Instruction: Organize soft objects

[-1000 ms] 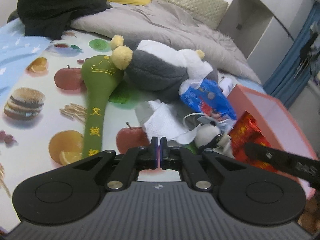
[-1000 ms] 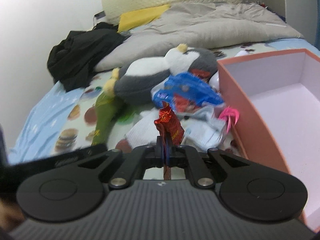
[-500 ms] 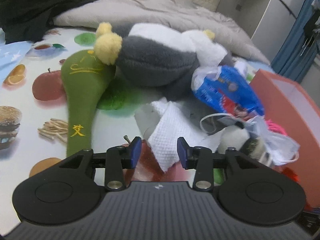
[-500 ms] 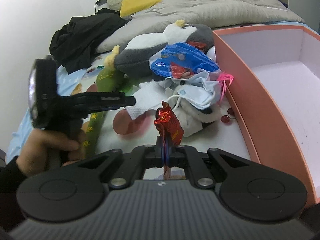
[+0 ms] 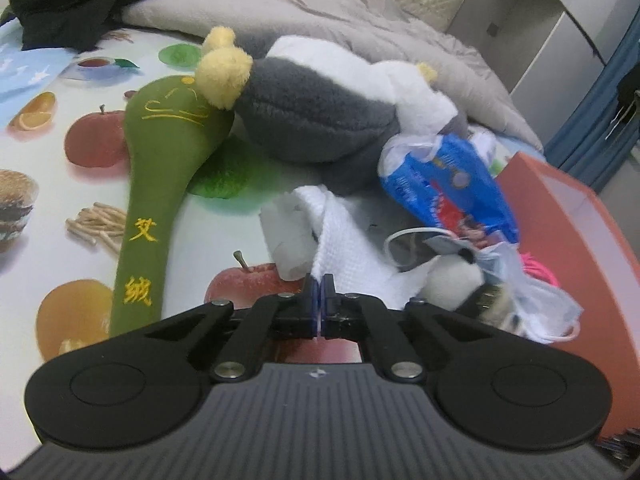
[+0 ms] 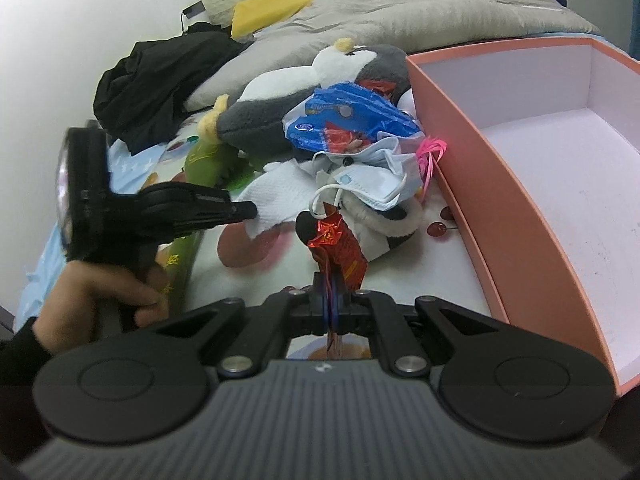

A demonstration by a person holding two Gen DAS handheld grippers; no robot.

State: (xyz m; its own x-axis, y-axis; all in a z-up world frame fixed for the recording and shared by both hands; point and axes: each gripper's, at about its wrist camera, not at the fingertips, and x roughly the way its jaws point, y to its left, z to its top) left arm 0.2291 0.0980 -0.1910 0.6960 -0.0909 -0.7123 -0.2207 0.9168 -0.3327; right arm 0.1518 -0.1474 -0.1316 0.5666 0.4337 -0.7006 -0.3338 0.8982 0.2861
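The left gripper (image 5: 319,295) has its fingers pinched together on the near edge of the white cloth (image 5: 352,248), which lies crumpled on the fruit-print bed cover (image 5: 52,184) in front of the grey plush (image 5: 316,112); half a second ago those fingers stood apart just short of the cloth, so the grasp is new. Taking the edge rather than the bunched middle probably lets the cloth peel off the pile without dragging the blue bag (image 5: 444,184) or the face mask (image 6: 376,184) beside it. The right gripper (image 6: 331,300) keeps its fingers clamped on the red foil packet (image 6: 338,246), held upright and clear of the bed, as in the earlier views; it seems to be waiting near the pink box (image 6: 500,184), whose white inside looks bare, a likely place for the soft things. The green plush (image 5: 160,184) lies flat to the left, its top tucked under the grey plush's yellow foot, untouched.
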